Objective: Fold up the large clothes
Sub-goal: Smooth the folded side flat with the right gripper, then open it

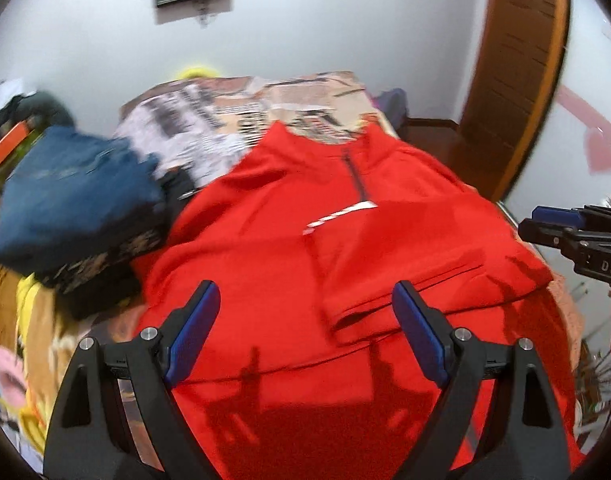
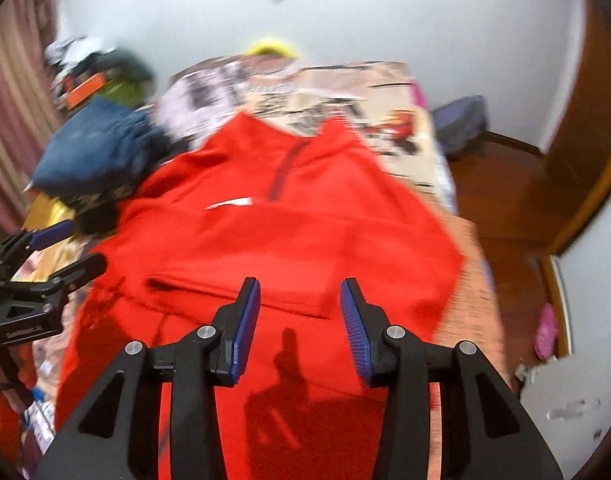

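A large red zip-neck top point(image 1: 265, 220) lies flat on the bed, collar at the far end, one sleeve point(image 1: 425, 264) folded across its chest. It also shows in the right wrist view point(image 2: 289, 232). My left gripper point(image 1: 305, 300) is open and empty, held above the top's lower half. My right gripper point(image 2: 300, 296) is open and empty above the folded sleeve's cuff point(image 2: 233, 292). The right gripper shows at the right edge of the left wrist view point(image 1: 545, 224), and the left gripper at the left edge of the right wrist view point(image 2: 73, 248).
A pile of folded clothes with a blue garment point(image 1: 77, 192) on top sits left of the red top. The patterned bedspread point(image 1: 233, 112) covers the bed. A wooden door point(image 1: 517, 64) and floor point(image 2: 505, 200) lie to the right. A white wall point(image 1: 305, 32) is behind.
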Demonstrator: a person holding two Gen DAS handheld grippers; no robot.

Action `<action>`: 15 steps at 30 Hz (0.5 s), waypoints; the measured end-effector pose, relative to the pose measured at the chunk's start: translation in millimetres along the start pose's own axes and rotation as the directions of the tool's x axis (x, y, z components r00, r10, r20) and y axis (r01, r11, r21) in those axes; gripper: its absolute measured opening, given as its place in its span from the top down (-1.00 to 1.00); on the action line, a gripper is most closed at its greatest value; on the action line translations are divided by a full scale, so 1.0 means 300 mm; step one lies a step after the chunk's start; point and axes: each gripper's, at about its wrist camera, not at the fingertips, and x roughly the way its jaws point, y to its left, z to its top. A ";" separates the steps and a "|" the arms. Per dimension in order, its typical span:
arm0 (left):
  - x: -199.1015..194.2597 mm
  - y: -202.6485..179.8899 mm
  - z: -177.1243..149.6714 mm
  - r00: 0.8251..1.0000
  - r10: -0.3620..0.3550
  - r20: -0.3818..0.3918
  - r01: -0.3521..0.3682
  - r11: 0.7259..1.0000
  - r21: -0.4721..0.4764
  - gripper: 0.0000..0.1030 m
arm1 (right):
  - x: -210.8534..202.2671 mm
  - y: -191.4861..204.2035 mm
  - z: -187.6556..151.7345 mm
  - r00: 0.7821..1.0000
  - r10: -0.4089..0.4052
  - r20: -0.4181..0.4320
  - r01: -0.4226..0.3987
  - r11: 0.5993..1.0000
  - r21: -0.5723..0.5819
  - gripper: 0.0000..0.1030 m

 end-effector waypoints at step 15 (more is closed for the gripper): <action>0.317 -0.314 0.021 0.972 -0.138 -0.193 0.177 0.963 0.204 -0.69 | 0.119 -0.202 -0.133 0.992 -0.029 -0.127 0.046 0.990 0.135 0.26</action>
